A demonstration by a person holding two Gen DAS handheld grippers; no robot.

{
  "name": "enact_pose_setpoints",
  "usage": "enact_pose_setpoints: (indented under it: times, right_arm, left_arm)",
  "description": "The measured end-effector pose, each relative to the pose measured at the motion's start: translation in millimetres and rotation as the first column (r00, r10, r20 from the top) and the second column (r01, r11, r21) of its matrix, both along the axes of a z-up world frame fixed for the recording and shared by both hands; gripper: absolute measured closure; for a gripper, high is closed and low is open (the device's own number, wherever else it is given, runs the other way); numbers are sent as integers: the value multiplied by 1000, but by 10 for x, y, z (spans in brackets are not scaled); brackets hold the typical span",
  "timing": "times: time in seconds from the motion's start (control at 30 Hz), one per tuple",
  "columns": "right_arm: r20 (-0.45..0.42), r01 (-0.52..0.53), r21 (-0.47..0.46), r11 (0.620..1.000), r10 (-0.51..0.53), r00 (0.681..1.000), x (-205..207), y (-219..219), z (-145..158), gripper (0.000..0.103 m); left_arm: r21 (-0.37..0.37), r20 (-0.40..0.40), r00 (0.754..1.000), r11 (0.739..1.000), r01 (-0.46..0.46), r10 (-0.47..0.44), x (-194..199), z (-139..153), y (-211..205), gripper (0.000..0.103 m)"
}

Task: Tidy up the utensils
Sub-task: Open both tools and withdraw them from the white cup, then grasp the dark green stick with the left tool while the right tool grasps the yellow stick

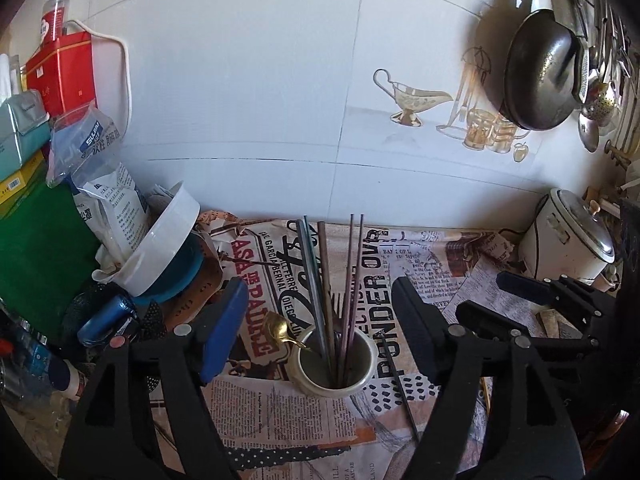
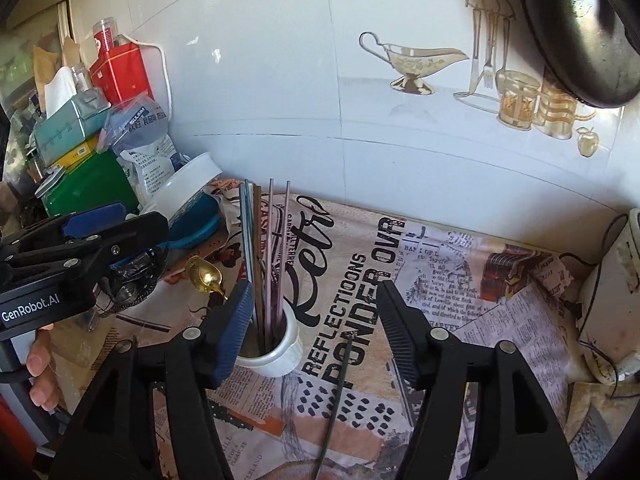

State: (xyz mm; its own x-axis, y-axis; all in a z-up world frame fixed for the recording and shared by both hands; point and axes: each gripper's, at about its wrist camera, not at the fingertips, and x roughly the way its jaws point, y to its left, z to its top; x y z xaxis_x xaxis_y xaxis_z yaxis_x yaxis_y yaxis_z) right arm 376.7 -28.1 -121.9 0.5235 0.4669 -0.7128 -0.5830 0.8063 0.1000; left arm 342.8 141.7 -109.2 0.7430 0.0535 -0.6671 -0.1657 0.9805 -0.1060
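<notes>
A white cup [image 1: 336, 376] [image 2: 280, 354] stands on the newspaper-print cloth [image 1: 280, 412]. Several long chopsticks [image 1: 326, 280] [image 2: 276, 248] stand upright in it. A gold spoon [image 1: 278, 328] [image 2: 204, 276] leans out over its left rim. My left gripper [image 1: 320, 332] is open above the cup, its pads apart on either side and touching nothing. My right gripper [image 2: 316, 320] is open too, just right of the cup, empty. A thin dark utensil [image 1: 400, 384] [image 2: 340, 380] lies flat on the cloth right of the cup. Each view shows the other gripper [image 1: 480, 292] [image 2: 140, 216] alongside.
A white bowl on a blue one [image 1: 160, 248] leans at the left, among bags, a green box [image 1: 36, 248] and a red tin [image 1: 60, 72]. A white rice cooker [image 1: 568, 240] stands at the back right. A black wok [image 1: 540, 72] and ladles hang on the tiled wall. A hand [image 2: 40, 372] holds the left gripper.
</notes>
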Motion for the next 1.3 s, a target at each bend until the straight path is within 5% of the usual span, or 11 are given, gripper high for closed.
enact_pose_setpoints:
  times: [0.1, 0.4, 0.73, 0.97, 1.1, 1.3]
  right_arm:
    - [37, 26, -16, 1000, -26, 999, -64, -193, 47, 34]
    - [27, 90, -106, 990, -87, 996, -127, -859, -155, 33]
    - [-143, 167, -234, 958, -203, 969, -17, -1551, -1003, 33]
    - [-267, 143, -283, 948, -221, 938, -20, -1654, -1563, 33]
    - [-293, 107, -276, 955, -190, 937, -18, -1579, -1711, 36]
    - [-323, 75, -246, 966, -155, 934, 31, -1486, -1832, 67]
  left_arm:
    - [14, 13, 1000, 1000, 14, -14, -71, 11, -193, 19]
    - [20, -59, 995, 997, 76, -75, -87, -356, -834, 17]
    - [24, -264, 956, 990, 139, -128, 52, -1284, -1366, 17]
    - [7, -368, 920, 988, 152, -138, 147, -1825, -1493, 18]
    - [2, -400, 905, 988, 157, -143, 213, -2038, -1490, 36]
    - [-13, -444, 891, 994, 105, -100, 361, -2266, -1401, 63]
